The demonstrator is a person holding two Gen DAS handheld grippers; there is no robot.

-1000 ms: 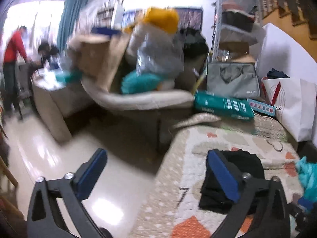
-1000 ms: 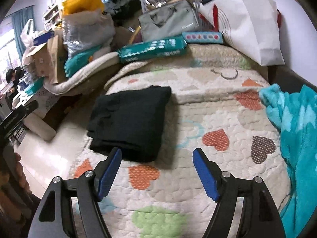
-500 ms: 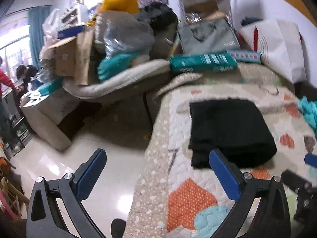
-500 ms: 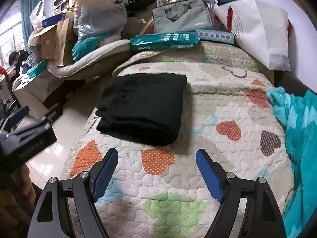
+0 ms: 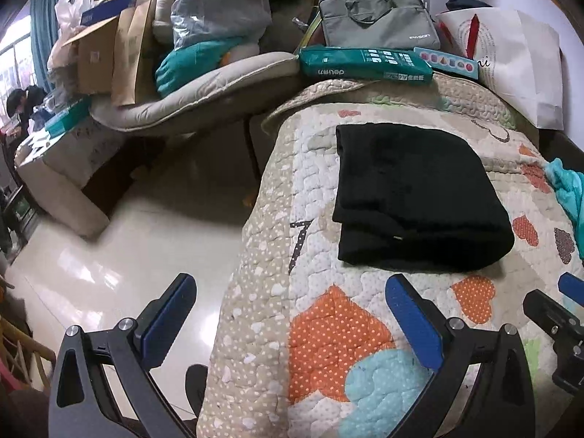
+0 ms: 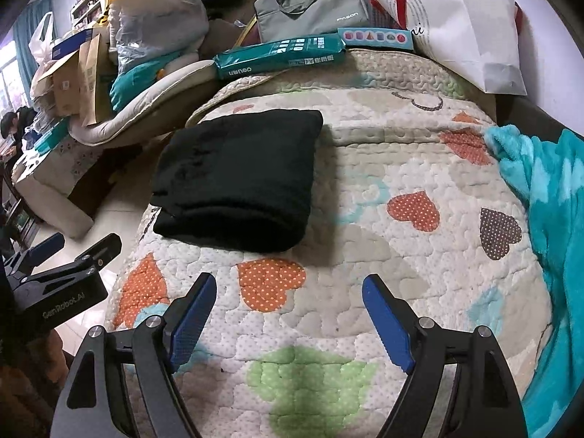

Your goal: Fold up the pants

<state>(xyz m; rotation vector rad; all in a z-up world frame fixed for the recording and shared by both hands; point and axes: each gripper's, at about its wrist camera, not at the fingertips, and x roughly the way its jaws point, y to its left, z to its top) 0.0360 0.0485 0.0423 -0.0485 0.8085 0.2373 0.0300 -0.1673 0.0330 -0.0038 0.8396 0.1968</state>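
The black pants (image 5: 416, 197) lie folded into a thick rectangle on the quilted heart-pattern bedspread (image 5: 328, 328), near its left edge. They also show in the right wrist view (image 6: 237, 179). My left gripper (image 5: 288, 295) is open and empty, held back from the pants over the bed's left edge. My right gripper (image 6: 288, 295) is open and empty above the bedspread (image 6: 401, 168), short of the pants. The left gripper's body shows at the left of the right wrist view (image 6: 54, 284).
A teal blanket (image 6: 551, 219) lies on the bed's right side. A green packet (image 5: 365, 64), a grey bag (image 5: 376, 22) and a white paper bag (image 5: 511, 69) stand at the head. A cluttered sofa (image 5: 164, 84) and glossy floor (image 5: 109, 255) lie to the left.
The left gripper has swung right from facing the room to face the bed and pants. The right gripper has pulled back from the pants. Both stay open.
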